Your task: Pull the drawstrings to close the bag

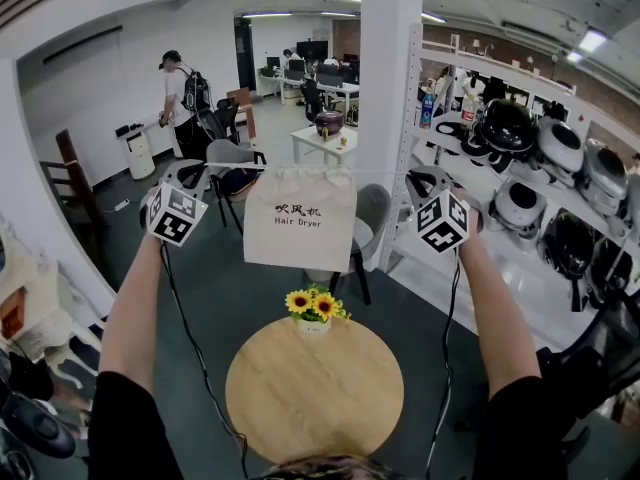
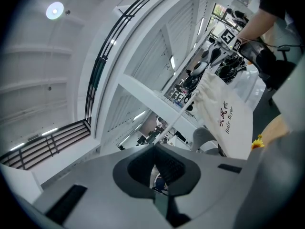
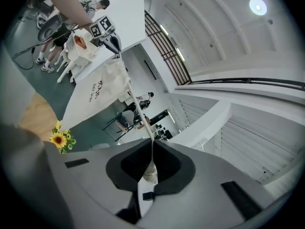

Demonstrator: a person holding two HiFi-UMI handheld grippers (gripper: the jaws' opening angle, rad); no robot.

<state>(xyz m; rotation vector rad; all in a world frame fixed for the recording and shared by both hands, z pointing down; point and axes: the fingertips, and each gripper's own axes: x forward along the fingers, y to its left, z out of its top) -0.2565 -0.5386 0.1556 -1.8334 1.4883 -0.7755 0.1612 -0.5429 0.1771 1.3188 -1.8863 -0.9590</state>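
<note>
While the round wooden table (image 1: 300,408) lies at 6 o'clock in the head view, with a pot of sunflowers (image 1: 313,305) at its far rim, the cream bag (image 1: 300,218) hangs in the air beyond them. At the bag's 9 o'clock, the left gripper (image 2: 155,147) is clamped tight on the left drawstring (image 2: 178,116). At 3 o'clock, the right gripper (image 3: 151,141) pinches the right drawstring (image 3: 140,113). Both cords are taut.

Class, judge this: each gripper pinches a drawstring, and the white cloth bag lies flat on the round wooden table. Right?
No: the white cloth bag does not lie on the round wooden table; it hangs in the air above it, as the head view shows. The left gripper and right gripper do each pinch a drawstring.
</note>
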